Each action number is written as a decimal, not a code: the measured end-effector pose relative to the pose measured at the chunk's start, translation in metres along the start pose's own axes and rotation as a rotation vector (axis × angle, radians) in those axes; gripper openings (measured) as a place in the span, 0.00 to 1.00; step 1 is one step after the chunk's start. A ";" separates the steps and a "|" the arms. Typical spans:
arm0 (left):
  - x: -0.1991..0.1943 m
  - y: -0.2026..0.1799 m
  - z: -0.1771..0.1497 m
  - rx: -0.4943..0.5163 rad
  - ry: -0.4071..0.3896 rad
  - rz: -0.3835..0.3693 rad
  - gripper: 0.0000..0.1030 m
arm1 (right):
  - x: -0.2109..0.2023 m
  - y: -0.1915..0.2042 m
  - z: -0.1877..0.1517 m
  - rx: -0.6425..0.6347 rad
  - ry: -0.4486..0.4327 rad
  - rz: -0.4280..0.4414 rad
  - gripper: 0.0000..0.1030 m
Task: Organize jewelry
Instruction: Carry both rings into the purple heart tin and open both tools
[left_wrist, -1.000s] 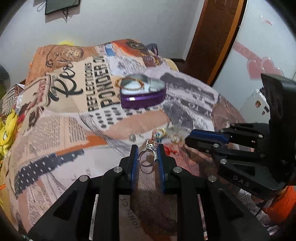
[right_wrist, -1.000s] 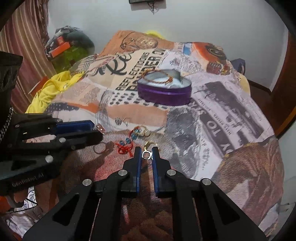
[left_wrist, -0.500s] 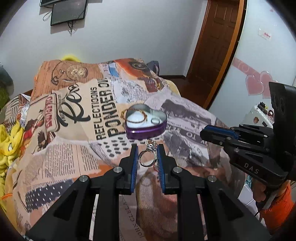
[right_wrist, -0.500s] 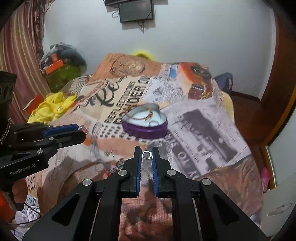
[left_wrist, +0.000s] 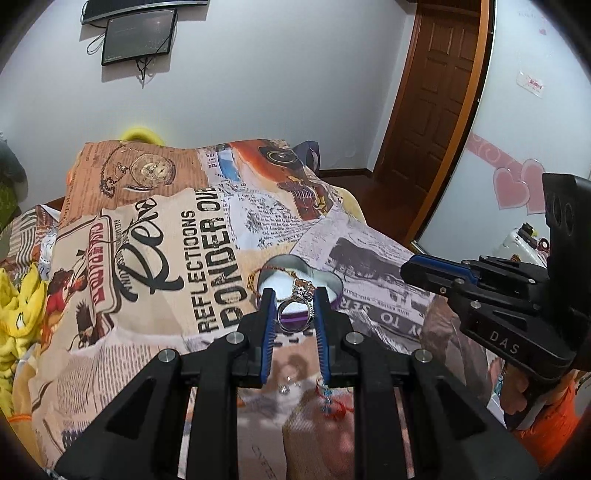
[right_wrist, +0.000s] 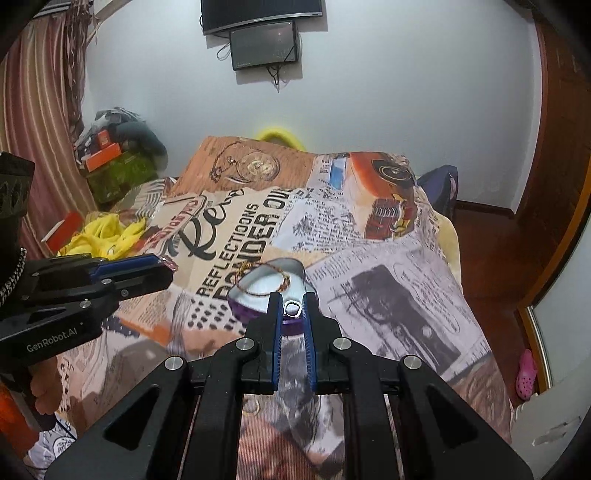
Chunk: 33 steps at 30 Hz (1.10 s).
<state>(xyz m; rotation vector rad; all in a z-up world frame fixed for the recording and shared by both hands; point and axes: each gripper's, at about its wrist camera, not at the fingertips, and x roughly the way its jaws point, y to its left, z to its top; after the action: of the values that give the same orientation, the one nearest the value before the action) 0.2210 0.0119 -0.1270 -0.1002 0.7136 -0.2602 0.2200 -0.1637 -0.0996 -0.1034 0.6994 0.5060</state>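
A: From the left wrist view, what does the left gripper (left_wrist: 293, 306) have?

B: Its blue-padded jaws stand narrow, clamped on a silver ring with a jewelled top (left_wrist: 295, 314). Just beyond the tips sits the purple heart-shaped tin (left_wrist: 328, 286) on the newspaper-print bedspread (left_wrist: 147, 258); a thin gold chain (left_wrist: 255, 277) hangs over its rim. The tin's near wall is mostly hidden behind the fingers.

A: And lower down?

B: Between the finger arms lie a red-and-blue beaded piece (left_wrist: 330, 400) and a small silver item (left_wrist: 283, 387) (too blurred to name). The right gripper (left_wrist: 408, 267) comes in side-on from the right, so its tips overlap and nothing held shows from here.

A: The right wrist view?

B: The right gripper (right_wrist: 293, 308) is pressed shut on a small silver ring (right_wrist: 293, 308), in front of the same tin (right_wrist: 243, 310), whose front is covered by the fingers. A gold ring (right_wrist: 252, 408) lies on the bedspread (right_wrist: 388, 295) below. The left gripper (right_wrist: 166, 266) enters from the left, a pinkish glint at its tip, hard to make out.
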 end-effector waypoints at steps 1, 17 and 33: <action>0.003 0.001 0.002 0.000 0.001 -0.001 0.19 | 0.003 0.000 0.002 0.000 -0.001 0.002 0.09; 0.066 0.020 0.016 -0.023 0.115 -0.055 0.19 | 0.059 0.005 0.010 -0.020 0.073 0.061 0.09; 0.098 0.026 0.019 -0.018 0.192 -0.077 0.18 | 0.098 0.009 0.002 -0.066 0.192 0.104 0.09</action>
<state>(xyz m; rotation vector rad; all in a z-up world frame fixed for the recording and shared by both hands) 0.3100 0.0104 -0.1790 -0.1212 0.9039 -0.3404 0.2802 -0.1148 -0.1604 -0.1799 0.8793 0.6246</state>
